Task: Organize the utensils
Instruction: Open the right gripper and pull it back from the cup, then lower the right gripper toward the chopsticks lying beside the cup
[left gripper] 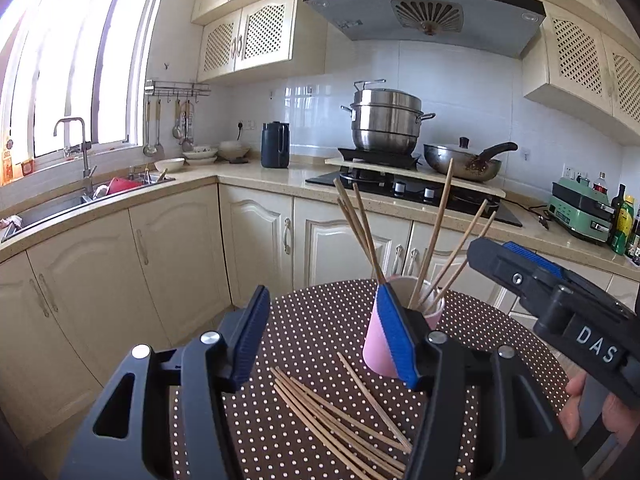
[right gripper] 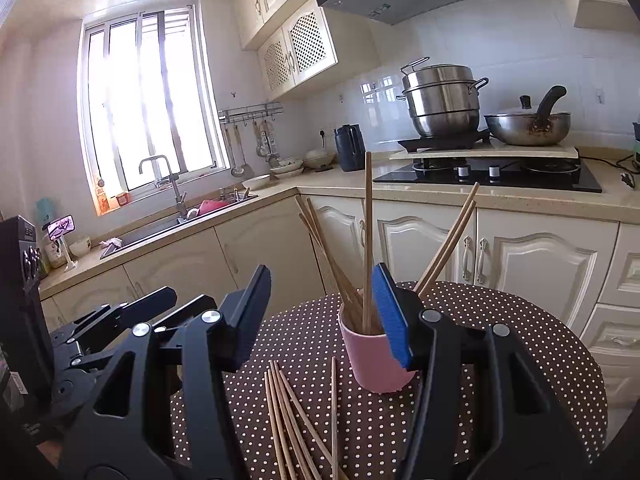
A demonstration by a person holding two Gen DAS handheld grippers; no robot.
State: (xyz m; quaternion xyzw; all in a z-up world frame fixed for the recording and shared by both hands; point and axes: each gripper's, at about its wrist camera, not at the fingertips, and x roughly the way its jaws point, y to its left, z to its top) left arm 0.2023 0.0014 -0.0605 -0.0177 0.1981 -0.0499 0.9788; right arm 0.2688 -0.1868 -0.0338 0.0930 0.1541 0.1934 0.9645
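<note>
Loose chopsticks (right gripper: pixel 288 420) six; pink cup (right gripper: pixel 372 360) one.

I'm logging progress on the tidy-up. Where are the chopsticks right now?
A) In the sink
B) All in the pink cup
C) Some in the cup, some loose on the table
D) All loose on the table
C: several chopsticks stand in the pink cup, while a loose bunch lies on the dotted tablecloth beside it.

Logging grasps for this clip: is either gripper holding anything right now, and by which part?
Nothing is held. The left gripper and right gripper are both open above the loose chopsticks; the pink cup is untouched.
</note>
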